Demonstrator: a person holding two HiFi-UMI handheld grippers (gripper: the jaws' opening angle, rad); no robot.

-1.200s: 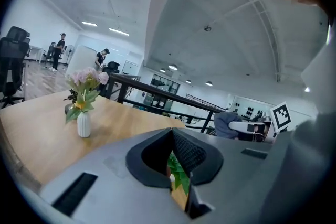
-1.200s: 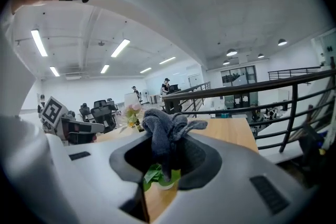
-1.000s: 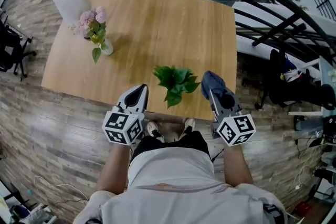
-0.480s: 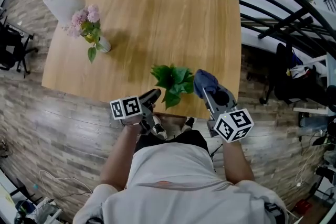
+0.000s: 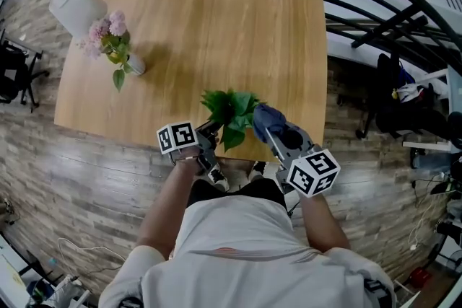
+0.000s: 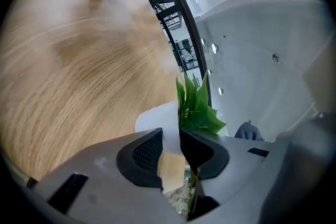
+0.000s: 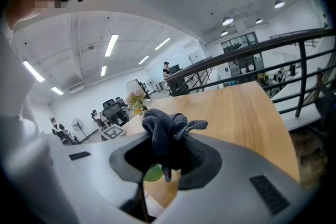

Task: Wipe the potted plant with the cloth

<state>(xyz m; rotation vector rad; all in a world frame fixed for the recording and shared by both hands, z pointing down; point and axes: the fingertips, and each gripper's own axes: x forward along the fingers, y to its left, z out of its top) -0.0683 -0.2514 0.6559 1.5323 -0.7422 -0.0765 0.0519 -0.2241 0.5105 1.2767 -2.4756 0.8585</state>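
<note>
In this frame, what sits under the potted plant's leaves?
In the head view the leaves hide everything beneath them. The left gripper view shows a white pot under the foliage, on the wooden table; the soil cannot be seen.

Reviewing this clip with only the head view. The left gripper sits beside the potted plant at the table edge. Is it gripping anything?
Observer: No. On the left gripper the fingers stand a narrow gap apart with nothing between them.
Operator: What sits under the leaves?
Observer: A white pot, just beyond those fingers.
Operator: And the right gripper?
Observer: Its fingers are shut on the bunched blue cloth.
</note>
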